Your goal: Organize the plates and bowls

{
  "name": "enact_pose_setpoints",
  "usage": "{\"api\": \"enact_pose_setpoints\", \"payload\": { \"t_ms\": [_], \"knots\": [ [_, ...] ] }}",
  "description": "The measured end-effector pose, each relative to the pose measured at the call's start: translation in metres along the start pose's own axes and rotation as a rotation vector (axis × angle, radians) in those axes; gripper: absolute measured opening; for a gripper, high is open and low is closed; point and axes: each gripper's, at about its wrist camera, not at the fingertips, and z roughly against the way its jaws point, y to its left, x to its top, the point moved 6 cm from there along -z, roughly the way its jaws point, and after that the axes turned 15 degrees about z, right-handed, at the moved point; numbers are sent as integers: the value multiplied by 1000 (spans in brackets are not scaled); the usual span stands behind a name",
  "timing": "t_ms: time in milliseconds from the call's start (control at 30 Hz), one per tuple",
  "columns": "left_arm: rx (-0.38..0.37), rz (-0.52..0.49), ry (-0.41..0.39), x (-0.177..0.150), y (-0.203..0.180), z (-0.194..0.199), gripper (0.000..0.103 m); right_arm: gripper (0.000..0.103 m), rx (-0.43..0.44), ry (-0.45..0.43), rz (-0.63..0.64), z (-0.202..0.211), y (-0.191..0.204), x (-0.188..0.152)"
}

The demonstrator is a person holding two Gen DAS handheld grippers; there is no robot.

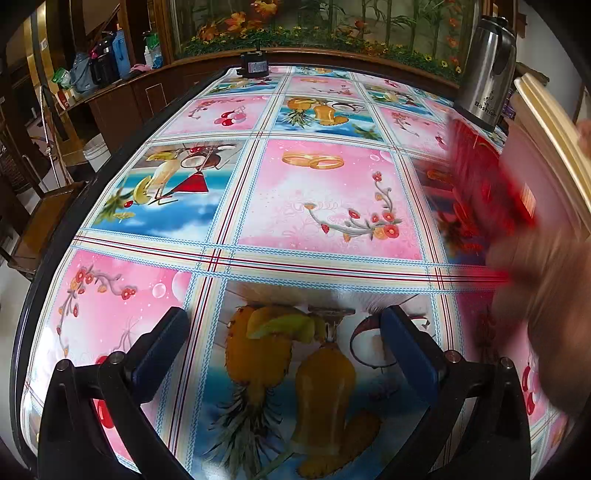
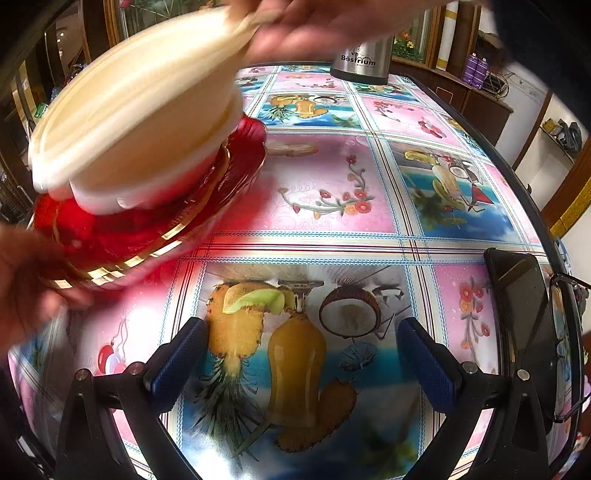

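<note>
Showing both grippers spread wide and empty, right gripper [image 2: 299,350] view alone catches cream bowls [image 2: 136,110] on red plates [image 2: 147,221] up-left of its fingers, blurred beside left gripper [image 1: 284,339].

Left claw [image 1: 284,332], right claw [image 2: 301,343] — both agape, empty.

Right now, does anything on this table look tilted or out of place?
Yes. The cream bowls sit tilted on the red plates, held up by bare hands rather than either gripper; both open grippers are empty.
</note>
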Motion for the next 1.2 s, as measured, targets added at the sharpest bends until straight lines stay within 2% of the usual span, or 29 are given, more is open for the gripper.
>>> {"api": "enact_pose_setpoints", "payload": {
  "t_ms": [1200],
  "knots": [
    [0, 0, -1, 0, 0, 0, 103, 103, -1, 0, 1, 3, 1, -2]
  ]
}}
